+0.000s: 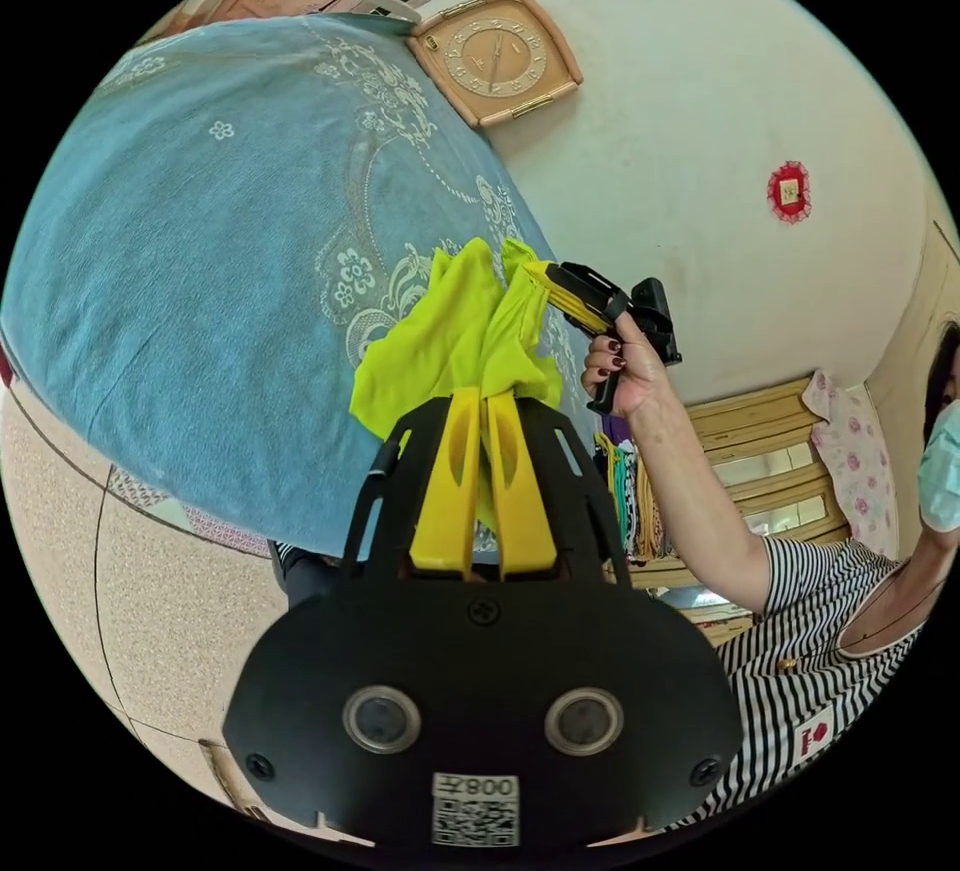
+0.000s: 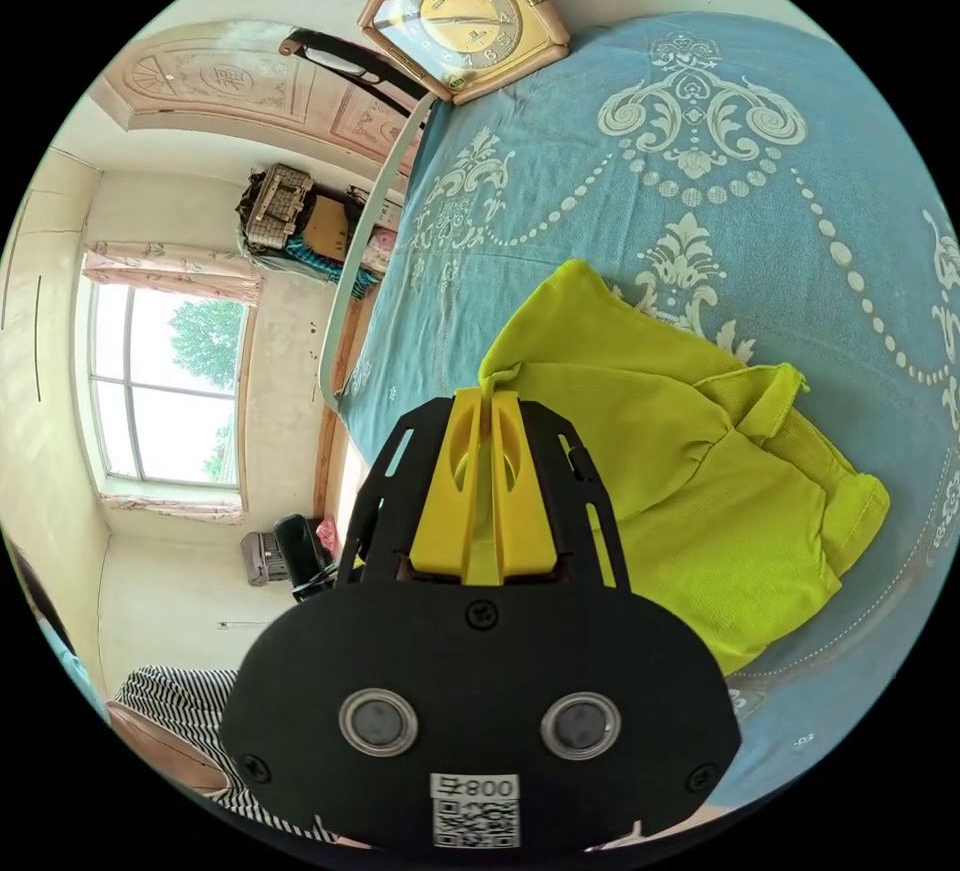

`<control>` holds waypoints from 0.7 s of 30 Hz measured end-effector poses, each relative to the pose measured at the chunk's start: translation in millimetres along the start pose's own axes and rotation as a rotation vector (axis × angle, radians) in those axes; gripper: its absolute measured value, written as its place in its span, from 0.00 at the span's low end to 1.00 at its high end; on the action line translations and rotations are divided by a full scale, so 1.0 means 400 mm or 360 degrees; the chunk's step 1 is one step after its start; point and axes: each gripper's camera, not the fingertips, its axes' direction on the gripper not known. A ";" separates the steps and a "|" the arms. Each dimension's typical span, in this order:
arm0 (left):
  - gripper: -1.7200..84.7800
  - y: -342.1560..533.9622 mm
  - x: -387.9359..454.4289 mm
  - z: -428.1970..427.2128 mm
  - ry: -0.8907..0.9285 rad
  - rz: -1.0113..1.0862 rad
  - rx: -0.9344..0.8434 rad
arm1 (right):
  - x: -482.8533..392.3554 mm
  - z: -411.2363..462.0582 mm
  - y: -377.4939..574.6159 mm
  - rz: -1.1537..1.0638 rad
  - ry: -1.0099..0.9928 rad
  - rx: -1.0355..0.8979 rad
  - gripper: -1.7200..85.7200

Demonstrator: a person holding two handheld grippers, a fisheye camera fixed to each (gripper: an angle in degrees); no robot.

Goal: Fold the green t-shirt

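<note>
While both tongs (image 1: 484, 398) (image 2: 490, 393) pinch it, green t-shirt (image 2: 690, 471) hangs between them.

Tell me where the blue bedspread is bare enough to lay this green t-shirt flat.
In the right gripper view, the blue bedspread lies bare between the green t-shirt and the clock. In the left gripper view, it is bare from the shirt toward the floor edge. It is crowded where the left gripper and right gripper pinch the shirt.

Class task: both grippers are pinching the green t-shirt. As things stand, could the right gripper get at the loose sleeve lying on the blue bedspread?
Probably yes, once it lets go. The right gripper is shut on the green t-shirt; the sleeve lies uncovered on the bedspread.
</note>
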 end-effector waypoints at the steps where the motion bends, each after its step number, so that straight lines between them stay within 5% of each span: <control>1: 0.03 -0.006 -0.013 -0.007 0.0003 -0.0022 0.0001 | -0.015 0.008 -0.007 -0.0001 0.0002 -0.0014 0.03; 13: 0.03 -0.036 -0.125 -0.080 0.0089 -0.0239 0.0087 | -0.117 0.020 -0.018 -0.0020 -0.0062 -0.0007 0.05; 21: 0.02 -0.084 -0.017 -0.079 -0.0062 0.0124 0.0059 | -0.256 -0.071 0.059 -0.0321 -0.0175 0.0071 0.04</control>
